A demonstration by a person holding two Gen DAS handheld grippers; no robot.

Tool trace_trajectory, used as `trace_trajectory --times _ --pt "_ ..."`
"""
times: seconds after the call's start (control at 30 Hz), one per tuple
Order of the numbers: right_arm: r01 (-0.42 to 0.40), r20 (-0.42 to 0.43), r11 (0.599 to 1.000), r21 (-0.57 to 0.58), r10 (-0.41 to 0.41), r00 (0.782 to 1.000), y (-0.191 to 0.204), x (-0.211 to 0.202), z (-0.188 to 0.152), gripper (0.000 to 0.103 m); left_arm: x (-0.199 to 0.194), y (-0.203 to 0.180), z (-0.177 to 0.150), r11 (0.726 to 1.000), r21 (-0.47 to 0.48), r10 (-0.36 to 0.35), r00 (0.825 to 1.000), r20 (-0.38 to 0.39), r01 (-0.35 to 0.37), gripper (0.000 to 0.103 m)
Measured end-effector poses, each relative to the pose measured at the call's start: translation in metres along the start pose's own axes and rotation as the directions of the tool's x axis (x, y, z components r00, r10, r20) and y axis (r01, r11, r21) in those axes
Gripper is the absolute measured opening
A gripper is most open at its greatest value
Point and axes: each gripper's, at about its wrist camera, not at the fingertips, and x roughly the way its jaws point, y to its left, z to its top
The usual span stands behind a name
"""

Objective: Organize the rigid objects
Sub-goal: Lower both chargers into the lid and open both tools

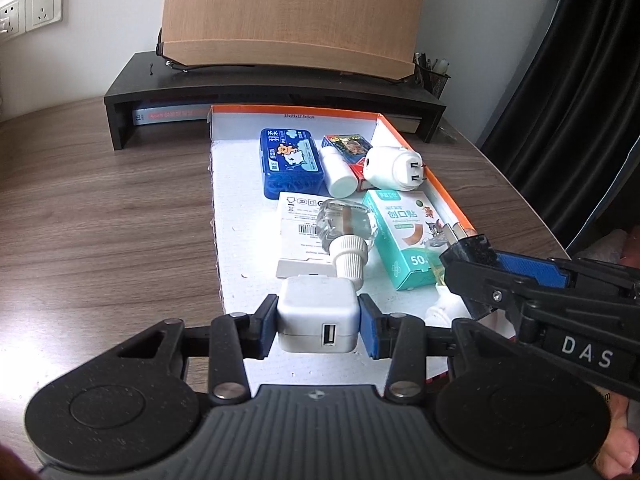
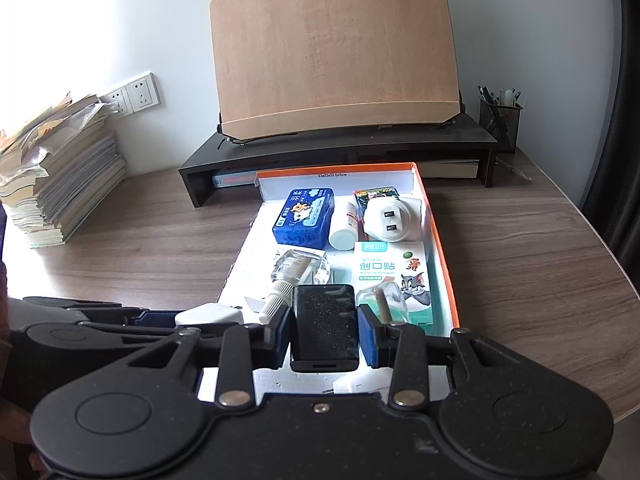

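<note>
My left gripper (image 1: 319, 320) is shut on a white USB charger cube (image 1: 318, 316), held low over the near end of the orange-edged white box (image 1: 236, 208). My right gripper (image 2: 324, 330) is shut on a black block-shaped adapter (image 2: 325, 326), also over the box's near end; in the left wrist view the black adapter (image 1: 468, 256) shows at the right. Inside the box lie a blue case (image 1: 290, 162), a white bottle (image 1: 338, 174), a white plug adapter (image 1: 394, 168), a teal plaster box (image 1: 404, 232) and a clear liquid bottle with a ribbed white cap (image 1: 346, 236).
A black monitor riser (image 1: 272, 96) with a wooden board (image 2: 336, 56) stands behind the box. A mesh pen cup (image 2: 500, 118) sits at the back right. A stack of books (image 2: 60, 176) lies on the desk's left. Wall sockets (image 2: 136, 94) are behind it.
</note>
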Motion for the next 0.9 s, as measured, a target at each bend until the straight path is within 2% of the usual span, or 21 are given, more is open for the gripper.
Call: trace_trajectory --times 0.9 --pt "-0.003 -0.023 1.000 -0.009 0.003 1.000 -0.002 0.008 0.002 0.044 0.012 -0.006 0.002 1.000 0.005 -0.012 1.000 -0.029 0.012 0.042"
